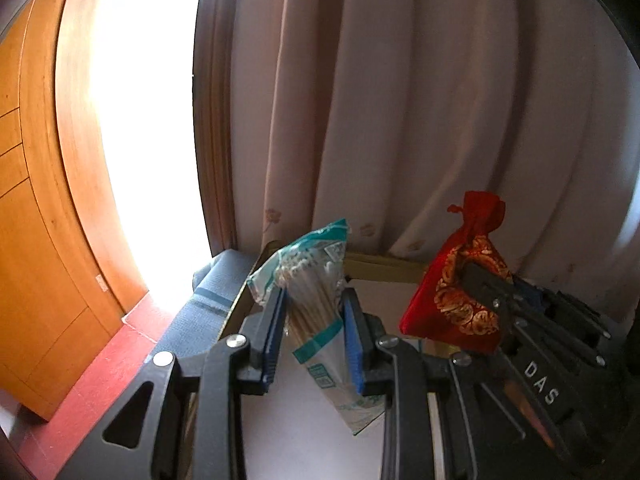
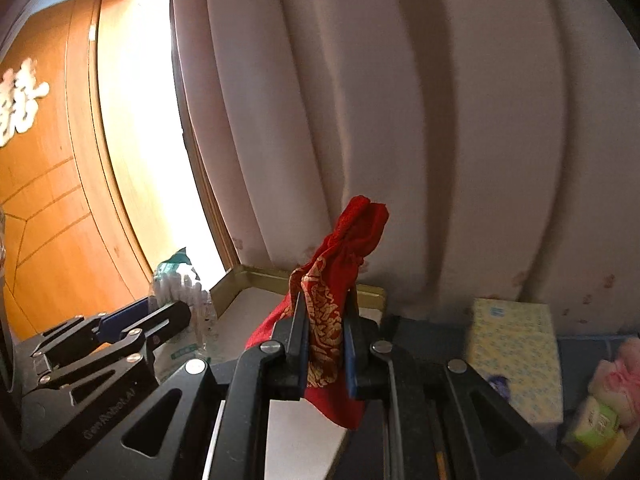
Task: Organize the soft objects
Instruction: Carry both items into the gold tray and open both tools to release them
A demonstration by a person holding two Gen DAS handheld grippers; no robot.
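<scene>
1 swab bag (image 1: 316, 312) is pinched between the blue pads of the left gripper (image 1: 314, 304), raised over the tray (image 1: 384, 268). 1 red pouch (image 2: 326, 320) is clamped by the right gripper (image 2: 325, 316), also above the tray. 1 tissue box (image 2: 516, 356) is seen beside it, against the curtain (image 2: 400, 120).

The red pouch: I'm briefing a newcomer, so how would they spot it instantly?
Start at the pale curtain, then drop to the gold-rimmed tray below. The red pouch hangs above it, pinched in the right hand-held gripper; only it is red cloth with gold patterning.
</scene>
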